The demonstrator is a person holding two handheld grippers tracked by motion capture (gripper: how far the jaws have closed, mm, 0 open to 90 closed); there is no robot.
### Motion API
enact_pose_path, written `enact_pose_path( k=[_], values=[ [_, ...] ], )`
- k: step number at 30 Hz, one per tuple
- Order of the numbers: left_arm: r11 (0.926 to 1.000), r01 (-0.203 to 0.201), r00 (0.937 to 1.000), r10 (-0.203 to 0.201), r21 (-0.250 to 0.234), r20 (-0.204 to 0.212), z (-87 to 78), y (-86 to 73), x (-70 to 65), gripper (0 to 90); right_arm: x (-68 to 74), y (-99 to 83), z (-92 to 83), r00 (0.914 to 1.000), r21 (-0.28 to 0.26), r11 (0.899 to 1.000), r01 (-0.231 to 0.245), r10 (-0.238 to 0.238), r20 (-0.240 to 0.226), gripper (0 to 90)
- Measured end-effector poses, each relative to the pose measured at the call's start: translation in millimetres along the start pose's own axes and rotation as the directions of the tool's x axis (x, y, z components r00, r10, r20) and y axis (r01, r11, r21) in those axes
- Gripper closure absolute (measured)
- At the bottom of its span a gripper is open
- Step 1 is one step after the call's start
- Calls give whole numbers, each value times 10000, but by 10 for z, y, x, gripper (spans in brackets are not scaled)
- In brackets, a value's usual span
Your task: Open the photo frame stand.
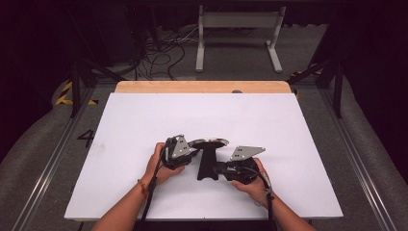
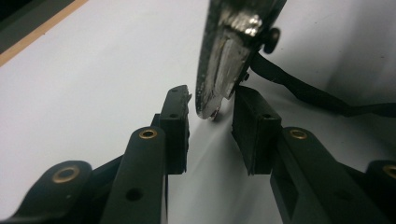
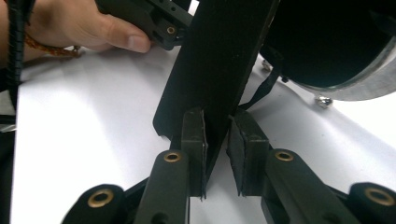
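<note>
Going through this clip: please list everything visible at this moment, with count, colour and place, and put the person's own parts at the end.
Pan-like object with round rim and flat handle: one, black with a silvery rim, near the front middle of the table, between the two grippers.
White sheet: one, white, covering most of the table top.
Table: one, light wood, its far edge bare beyond the sheet.
Frame stand: one, light grey, on the floor beyond the table.
Cables: several, black, on the floor at the back left.
Left gripper: one, black, jaws either side of the silvery rim, gaps visible.
Right gripper: one, black, jaws closed on the flat black handle.
Hands: two, at the front edge.
</note>
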State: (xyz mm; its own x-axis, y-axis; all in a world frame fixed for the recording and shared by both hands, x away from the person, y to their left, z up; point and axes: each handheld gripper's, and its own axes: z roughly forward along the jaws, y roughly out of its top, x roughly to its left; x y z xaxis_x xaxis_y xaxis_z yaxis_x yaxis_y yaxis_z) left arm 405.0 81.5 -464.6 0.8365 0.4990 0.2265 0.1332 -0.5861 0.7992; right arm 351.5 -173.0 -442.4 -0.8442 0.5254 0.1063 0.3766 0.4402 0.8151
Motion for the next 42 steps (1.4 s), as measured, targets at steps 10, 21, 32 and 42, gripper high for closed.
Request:
enact_pose_path(
  k=[10, 21, 32, 42],
  values=[
    [9995, -218, 9997, 216, 221, 75, -10, -15, 54, 611, 19, 9, -34, 9990, -38, 10000, 55, -53, 453, 765],
    [9988, -370, 9990, 378, -321, 253, -184, 21, 61, 600, 68, 76, -211, 9934, -505, 9981, 343, -285, 1109, 755],
    [9985, -395, 9985, 409, -374, 375, -157, 22, 55, 717, 188, 173, -375, 9889, -1483, 9863, 722, -515, 1391, 900],
    [9981, -434, 9983, 450, -432, 360, -133, 30, 44, 731, 570, 190, 77, 9824, -1147, 9827, 1452, -1294, 1348, 900]
  ],
)
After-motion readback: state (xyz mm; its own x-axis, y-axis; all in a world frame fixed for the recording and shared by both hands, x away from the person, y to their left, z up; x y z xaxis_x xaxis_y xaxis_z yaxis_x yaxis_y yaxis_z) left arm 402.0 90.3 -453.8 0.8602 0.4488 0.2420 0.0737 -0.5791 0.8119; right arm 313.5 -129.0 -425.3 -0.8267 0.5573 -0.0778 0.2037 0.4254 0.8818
